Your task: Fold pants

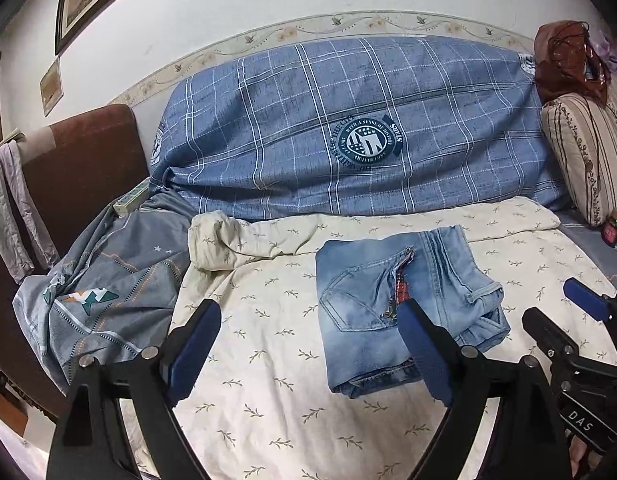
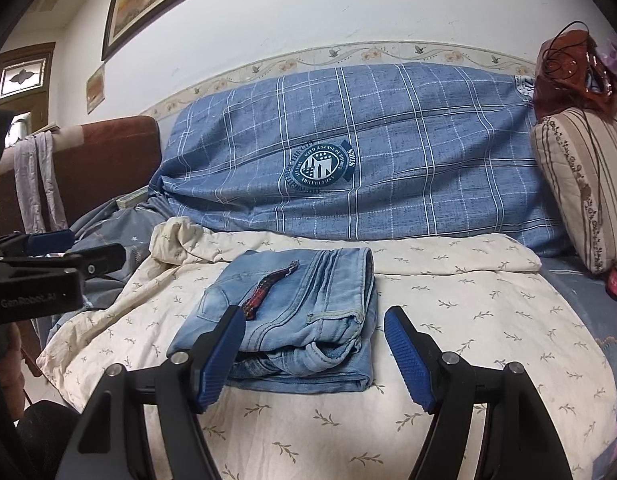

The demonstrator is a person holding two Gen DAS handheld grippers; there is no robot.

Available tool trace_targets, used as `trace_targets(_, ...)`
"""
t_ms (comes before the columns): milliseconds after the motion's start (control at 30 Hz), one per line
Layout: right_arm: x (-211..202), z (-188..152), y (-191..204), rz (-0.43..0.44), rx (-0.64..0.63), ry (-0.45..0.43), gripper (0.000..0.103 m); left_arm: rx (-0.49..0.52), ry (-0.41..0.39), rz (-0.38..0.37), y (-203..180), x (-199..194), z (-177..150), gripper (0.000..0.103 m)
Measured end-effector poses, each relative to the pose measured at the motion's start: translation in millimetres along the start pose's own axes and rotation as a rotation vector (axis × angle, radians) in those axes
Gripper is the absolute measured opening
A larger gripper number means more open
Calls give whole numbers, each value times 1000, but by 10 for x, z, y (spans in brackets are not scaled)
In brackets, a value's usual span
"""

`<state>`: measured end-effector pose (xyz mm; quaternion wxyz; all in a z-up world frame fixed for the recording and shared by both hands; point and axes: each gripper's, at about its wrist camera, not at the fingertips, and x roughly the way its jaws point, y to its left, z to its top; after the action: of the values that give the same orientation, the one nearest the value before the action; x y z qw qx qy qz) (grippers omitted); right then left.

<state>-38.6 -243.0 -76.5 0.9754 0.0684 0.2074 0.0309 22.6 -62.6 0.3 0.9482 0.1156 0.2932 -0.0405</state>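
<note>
The jeans (image 1: 404,304) lie folded in a small square pile on the cream sheet (image 1: 276,380) w/ tiny leaf prints, on the bed. In the right cam the jeans (image 2: 304,316) sit just in front of the right claw (image 2: 314,354). A red bit of lining (image 2: 268,292) shows along the open zip on top. A back pocket is on the left side, belt loops & waist on the right.

Left claw (image 1: 310,354) is wide apart, nothing in it. It hangs just above the sheet; its right finger (image 1: 424,348) covers part of the jeans in the pic. Can't tell if it touches. Right claw is wide apart too, empty, near the front edge of the pile.

Behind the sheet is a big blue check cover (image 1: 348,120) w/ a round badge. A grey blanket (image 1: 108,280) is bunched up on the left. A striped pillow (image 2: 584,188) stands on the right.
</note>
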Motion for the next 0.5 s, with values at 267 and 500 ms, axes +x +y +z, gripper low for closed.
trace_targets(267, -1, 2, 14, 2, -10, -8, 75, -20, 6, -2, 23, -25, -16, 90)
trace_targets(500, -20, 14, 2, 6, -4, -17, 75, -31, 5, 3, 22, -52, -14, 94)
